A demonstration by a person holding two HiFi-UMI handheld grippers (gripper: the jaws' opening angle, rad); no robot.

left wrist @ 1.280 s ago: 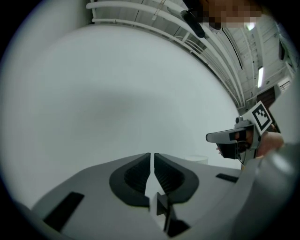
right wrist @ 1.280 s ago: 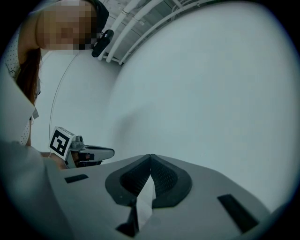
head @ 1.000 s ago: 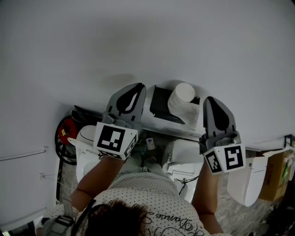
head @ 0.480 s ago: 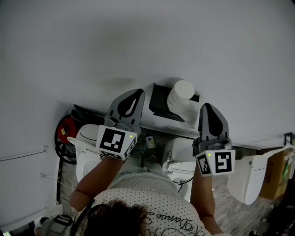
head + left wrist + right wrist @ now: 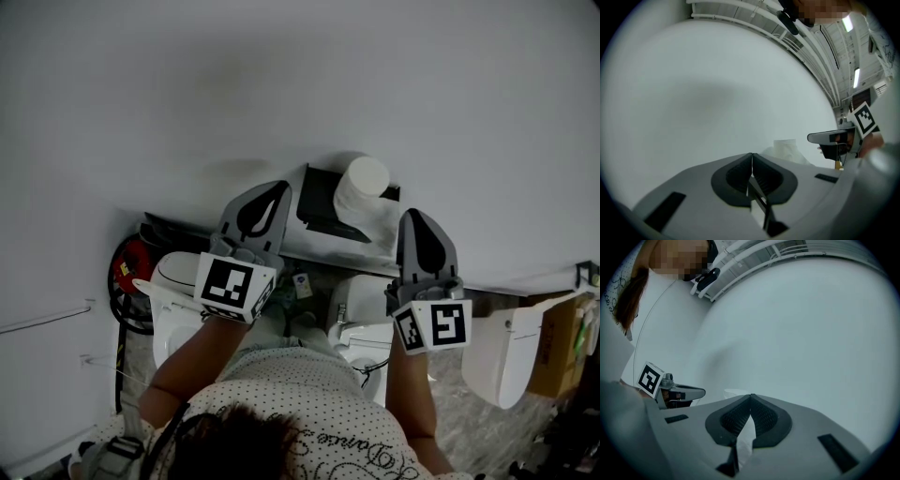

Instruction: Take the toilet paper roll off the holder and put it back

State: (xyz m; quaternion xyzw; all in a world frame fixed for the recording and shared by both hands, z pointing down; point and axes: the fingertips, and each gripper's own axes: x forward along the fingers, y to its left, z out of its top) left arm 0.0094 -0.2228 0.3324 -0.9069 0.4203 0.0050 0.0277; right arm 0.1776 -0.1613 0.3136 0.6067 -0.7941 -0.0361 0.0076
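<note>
A white toilet paper roll (image 5: 362, 185) sits on a black holder (image 5: 321, 202) fixed to the pale wall, with a loose tail of paper hanging at its right. My left gripper (image 5: 277, 186) is to the roll's left, shut and holding nothing, apart from the holder. My right gripper (image 5: 413, 216) is below and to the right of the roll, also shut and holding nothing. In the left gripper view the roll (image 5: 786, 150) shows just past the closed jaws (image 5: 752, 155), with the right gripper (image 5: 833, 137) beyond. In the right gripper view the jaw tips (image 5: 750, 396) meet, and the left gripper (image 5: 687, 392) is at the left.
The bare wall (image 5: 281, 84) fills the upper part of the head view. Below the grippers stand white toilets (image 5: 367, 319) (image 5: 171, 281) (image 5: 504, 361). A red object with black hose (image 5: 131, 267) is at the left, a cardboard box (image 5: 559, 356) at the right.
Both grippers have sunk a little relative to the roll. The right one has also shifted slightly left. Both stay shut with nothing held.
</note>
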